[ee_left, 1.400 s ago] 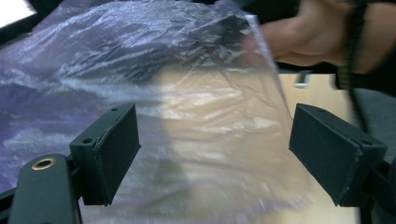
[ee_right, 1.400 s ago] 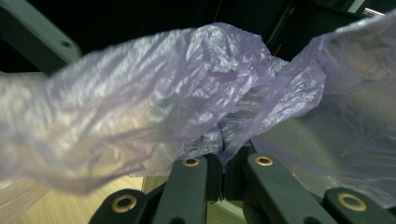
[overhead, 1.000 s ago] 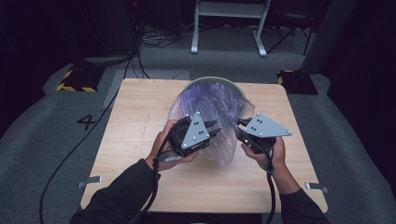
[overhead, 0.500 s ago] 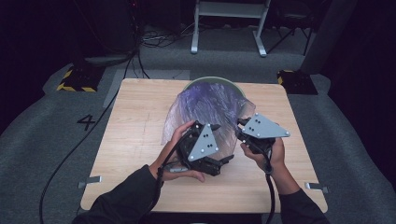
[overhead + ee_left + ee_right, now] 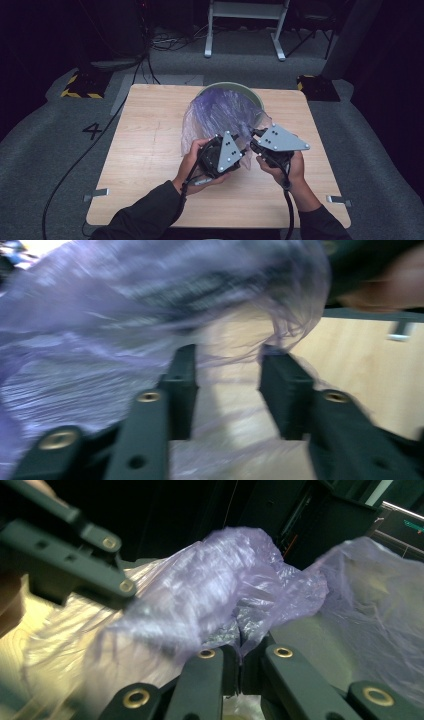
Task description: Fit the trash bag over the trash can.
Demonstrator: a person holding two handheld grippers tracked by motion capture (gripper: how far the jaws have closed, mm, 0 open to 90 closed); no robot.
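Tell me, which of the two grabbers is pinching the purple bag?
The right gripper: its jaws are closed on a fold of the purple plastic bag. The left gripper has its jaws spread apart, with bag film around them but nothing clamped.

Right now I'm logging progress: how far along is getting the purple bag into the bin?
Done: the bag drapes partly over the green bin. In hand: the right gripper pinches a bag edge between shut jaws, while the left gripper is open with film between its jaws. Left: spreading the bag open and fitting it around the bin's rim.
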